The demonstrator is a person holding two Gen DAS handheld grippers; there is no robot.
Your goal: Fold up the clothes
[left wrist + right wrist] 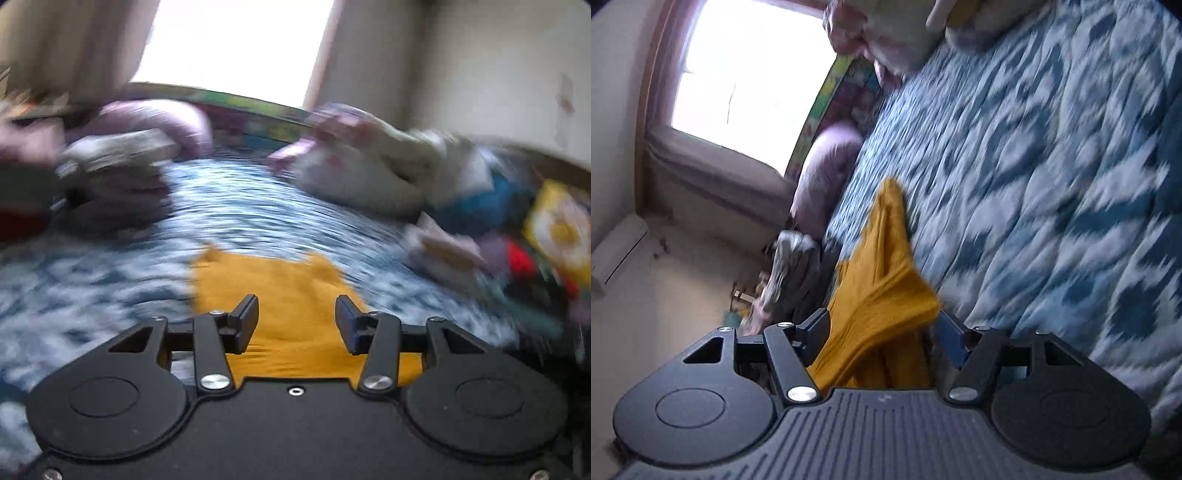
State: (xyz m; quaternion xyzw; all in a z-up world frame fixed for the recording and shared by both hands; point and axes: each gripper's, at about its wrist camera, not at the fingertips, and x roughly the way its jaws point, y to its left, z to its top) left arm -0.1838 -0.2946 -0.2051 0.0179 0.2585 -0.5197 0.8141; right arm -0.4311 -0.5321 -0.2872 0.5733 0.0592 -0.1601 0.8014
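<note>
Lying flat on a blue & white patterned bedspread (110, 280), a mustard-yellow garment (280, 295) fills the centre of the left wrist view, running from 12 o'clock of the tongs down under them at 6. Left gripper (295, 321) hovers over it w/ jaws spread wide, nothing between them; can't tell if the tips touch the cloth. Whole frame is motion-blurred.

Around the bedspread in that view: a lilac pillow (166, 122) at approx 10 o'clock, a pale heap of clothes (369, 166) at 1 o'clock, a mixed-colour pile (535, 236) w/ blue, red & yellow bits at 3 o'clock. Bright window (236, 40) at 12, beige wall (480, 74) to its right.

Right wrist view is rolled hard, so the bedspread (1052, 184) covers the 1–4 o'clock side. Same garment (879, 295) is bunched up here, rising in a peaked fold toward 12 o'clock from the right gripper (882, 328). Cloth sits between its fingers, which look fairly wide apart; the bunch hides the pad faces, so can't tell if they're actually pinching it or just around it.

Lilac pillow (827, 173) at 11 o'clock, window (750, 74) at 10–11, a wall AC unit (617, 251) at 9 o'clock.
</note>
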